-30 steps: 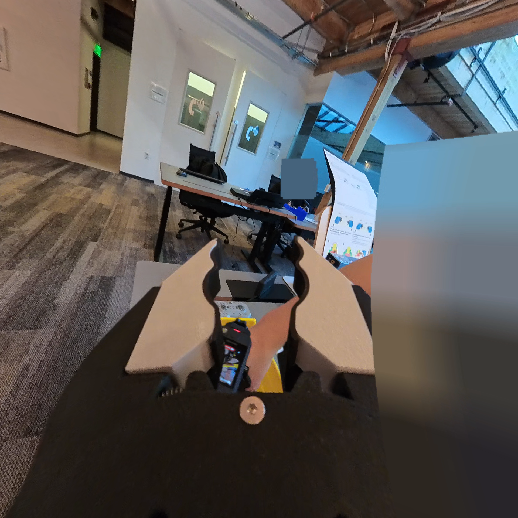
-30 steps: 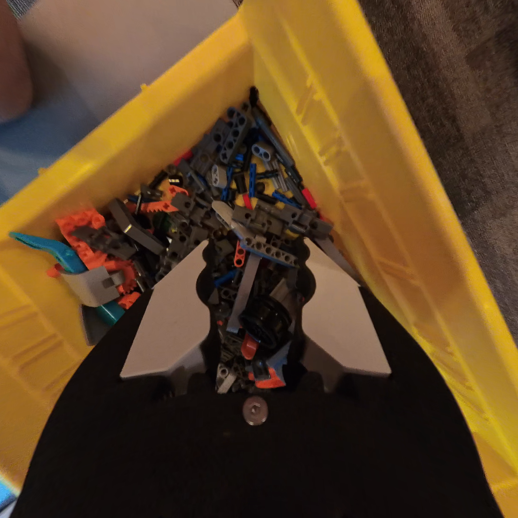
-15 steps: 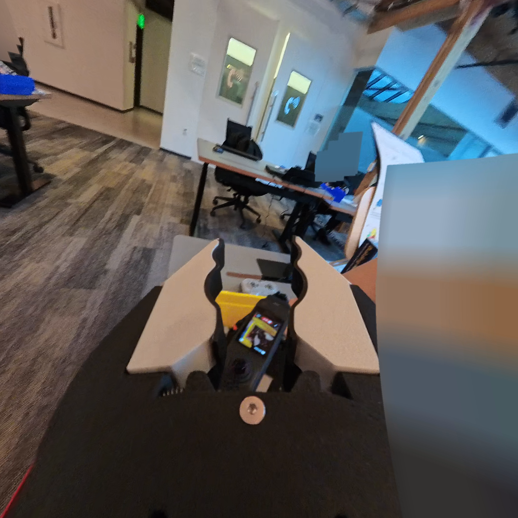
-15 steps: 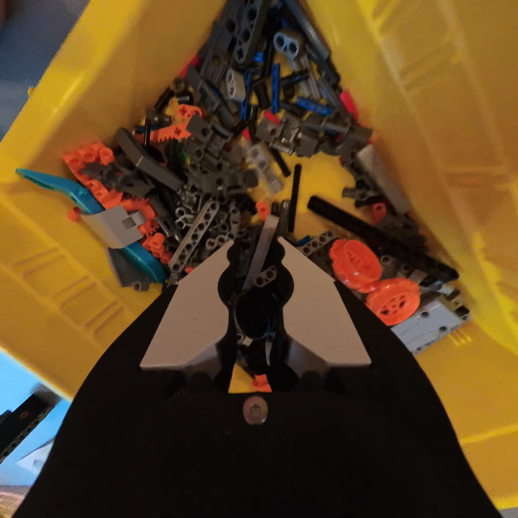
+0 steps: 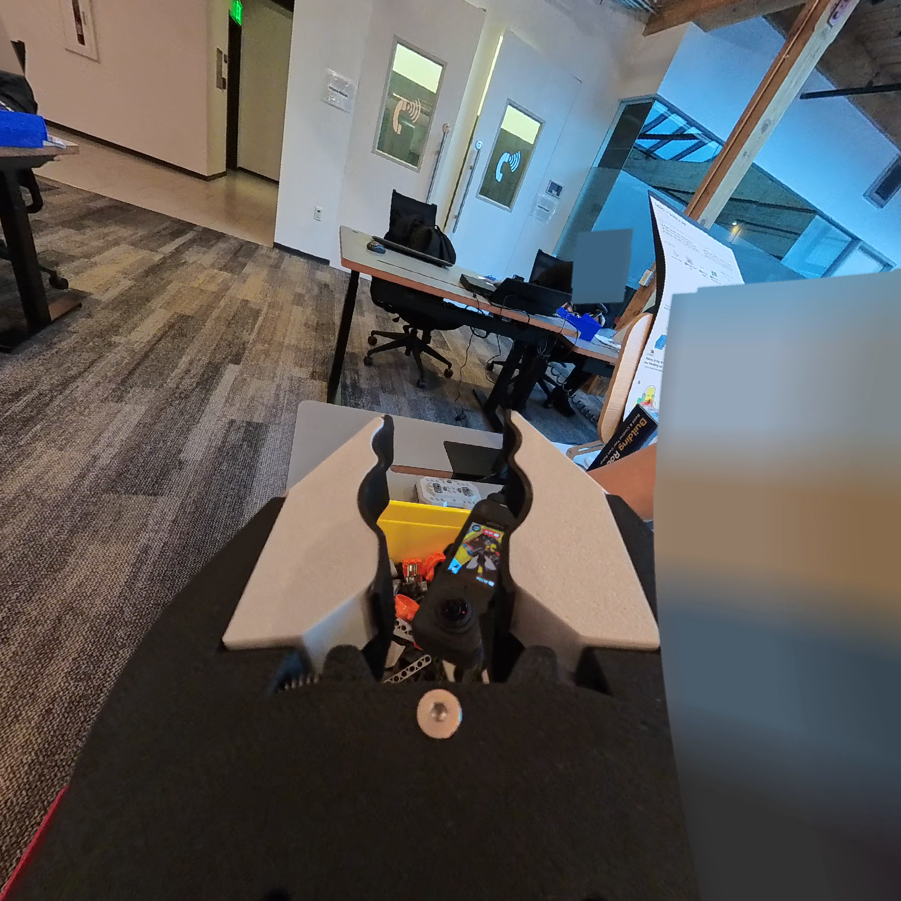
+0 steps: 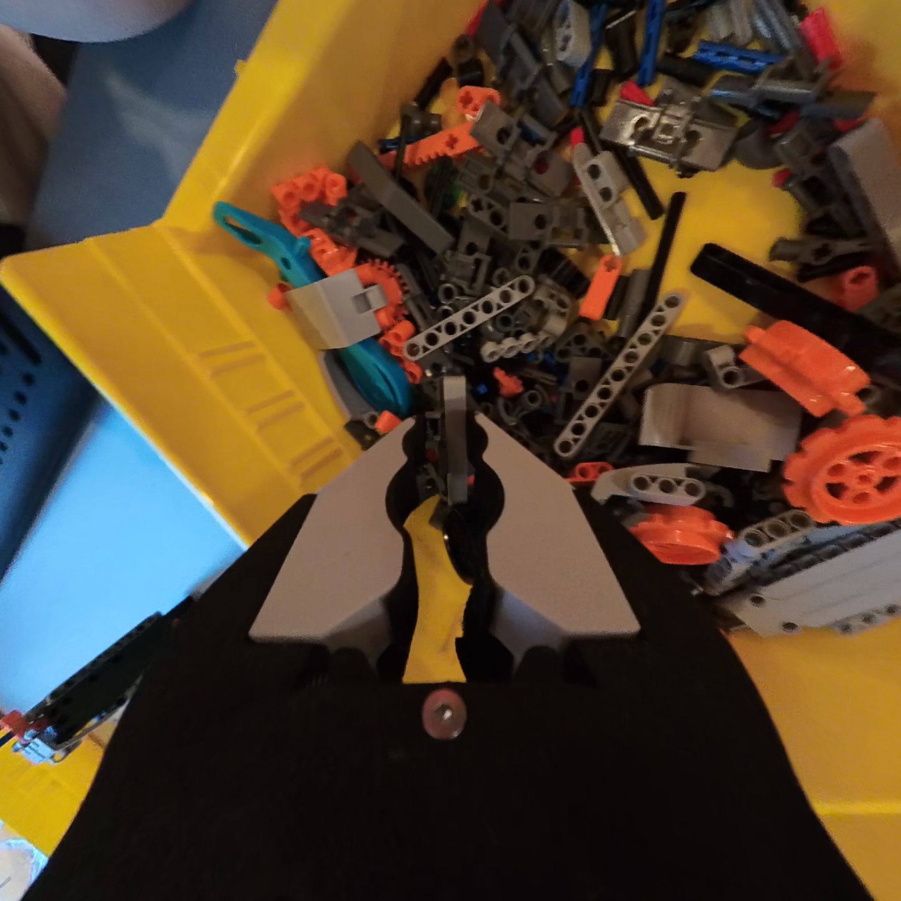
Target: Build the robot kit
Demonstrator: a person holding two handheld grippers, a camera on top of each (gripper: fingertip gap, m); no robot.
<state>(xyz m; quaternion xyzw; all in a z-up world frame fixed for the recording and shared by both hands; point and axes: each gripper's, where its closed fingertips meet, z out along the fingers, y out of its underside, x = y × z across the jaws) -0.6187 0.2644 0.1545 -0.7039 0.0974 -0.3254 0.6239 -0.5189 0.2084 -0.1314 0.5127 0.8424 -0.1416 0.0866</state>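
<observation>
In the right wrist view my right gripper point(image 6: 444, 421) hangs over a yellow bin point(image 6: 205, 341) full of loose grey, black, blue and orange building parts. Its jaws are drawn in on a black tyre point(image 6: 468, 541) with a grey beam point(image 6: 454, 439) sticking out forward, held just above the pile. In the left wrist view my left gripper point(image 5: 446, 424) is open and empty, held level above the same yellow bin point(image 5: 419, 524). Between its fingers shows the black camera point(image 5: 458, 604) on the other gripper.
Orange wheels point(image 6: 853, 468) and a teal curved part point(image 6: 341, 312) lie in the bin. A blue surface point(image 6: 97, 512) lies left of the bin. Behind the bin are a white device point(image 5: 451, 490), a person's arm point(image 5: 626, 475), office desks point(image 5: 439, 278), chairs and grey carpet point(image 5: 146, 439). Tip to tip, the grippers are about 30 cm apart.
My right gripper closed on the tyre and beam and drew back up from the pile, so more of the bin shows. My left gripper's view swung, and the other gripper's camera now fills its gap.
</observation>
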